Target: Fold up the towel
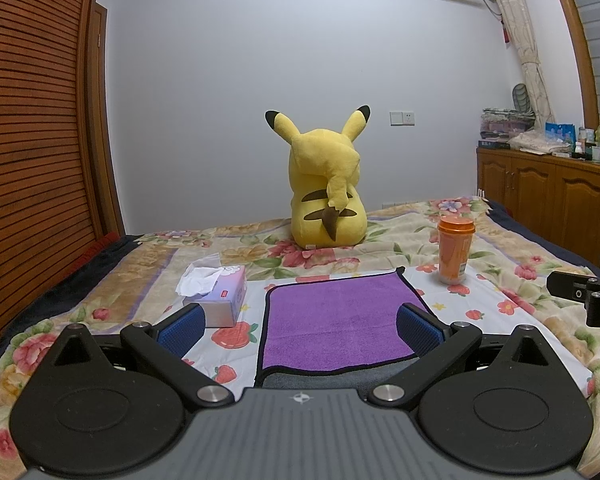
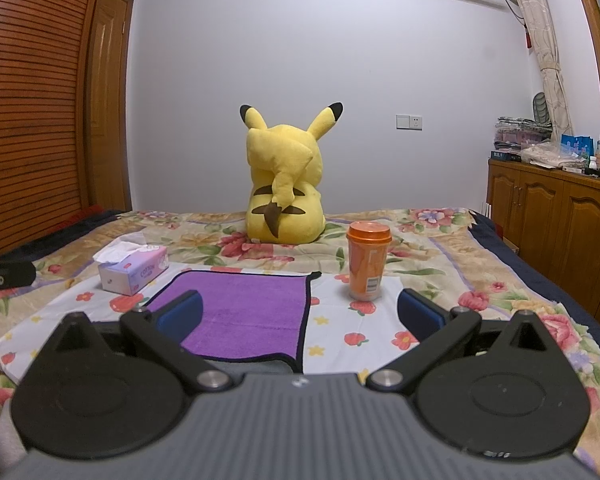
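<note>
A purple towel (image 1: 336,320) with black edging and a grey underside lies folded on a white strawberry-print sheet (image 1: 476,300) on the bed. It also shows in the right wrist view (image 2: 244,312). My left gripper (image 1: 300,326) is open and empty, hovering above the towel's near edge, its blue pads (image 1: 182,326) spread wide. My right gripper (image 2: 298,316) is open and empty, above the towel's right edge, its left pad (image 2: 180,312) over the purple cloth. Part of the right gripper's body (image 1: 588,292) shows at the far right of the left wrist view.
A tissue box (image 1: 220,296) sits left of the towel and an orange cup (image 1: 454,250) right of it. A yellow Pikachu plush (image 1: 326,188) sits further back on the floral bedspread. A wooden wardrobe (image 1: 32,140) stands left, a wooden cabinet (image 1: 548,192) right.
</note>
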Demonstrator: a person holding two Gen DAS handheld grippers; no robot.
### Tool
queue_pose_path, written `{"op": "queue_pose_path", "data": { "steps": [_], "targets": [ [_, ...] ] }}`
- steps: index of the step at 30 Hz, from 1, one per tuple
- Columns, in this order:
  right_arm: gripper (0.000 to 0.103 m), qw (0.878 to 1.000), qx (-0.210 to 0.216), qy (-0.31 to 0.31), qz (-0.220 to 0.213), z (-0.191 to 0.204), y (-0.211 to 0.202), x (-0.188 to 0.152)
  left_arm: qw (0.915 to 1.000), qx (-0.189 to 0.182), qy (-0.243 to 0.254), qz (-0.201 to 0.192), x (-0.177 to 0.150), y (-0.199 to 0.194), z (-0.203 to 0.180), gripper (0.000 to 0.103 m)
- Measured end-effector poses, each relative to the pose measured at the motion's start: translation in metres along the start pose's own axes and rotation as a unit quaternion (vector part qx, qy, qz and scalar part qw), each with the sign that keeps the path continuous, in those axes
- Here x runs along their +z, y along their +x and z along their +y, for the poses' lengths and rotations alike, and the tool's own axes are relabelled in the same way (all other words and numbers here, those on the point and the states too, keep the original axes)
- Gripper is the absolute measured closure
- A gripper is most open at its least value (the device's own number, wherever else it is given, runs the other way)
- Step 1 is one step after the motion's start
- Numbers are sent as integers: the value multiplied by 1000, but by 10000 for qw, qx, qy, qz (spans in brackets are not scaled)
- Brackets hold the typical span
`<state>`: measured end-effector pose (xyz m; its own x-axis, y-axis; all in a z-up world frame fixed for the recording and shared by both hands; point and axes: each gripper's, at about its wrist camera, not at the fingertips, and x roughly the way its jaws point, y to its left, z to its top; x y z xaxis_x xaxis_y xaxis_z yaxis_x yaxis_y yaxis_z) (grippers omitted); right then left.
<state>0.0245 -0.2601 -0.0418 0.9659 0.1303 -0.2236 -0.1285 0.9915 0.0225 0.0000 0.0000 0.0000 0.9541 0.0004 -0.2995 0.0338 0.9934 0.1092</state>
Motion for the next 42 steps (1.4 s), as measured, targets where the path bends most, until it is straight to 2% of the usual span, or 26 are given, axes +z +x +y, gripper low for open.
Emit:
{"op": "queue_pose_path", "data": {
  "steps": [27, 42],
  "targets": [
    [0, 10000, 2, 11, 4, 0, -1, 2, 10000, -1, 3, 0, 0, 0, 0, 0],
    [0, 9999, 20, -84, 136, 7, 6, -5, 9997, -22, 45, 247, -3, 8, -1, 0]
  ]
}}
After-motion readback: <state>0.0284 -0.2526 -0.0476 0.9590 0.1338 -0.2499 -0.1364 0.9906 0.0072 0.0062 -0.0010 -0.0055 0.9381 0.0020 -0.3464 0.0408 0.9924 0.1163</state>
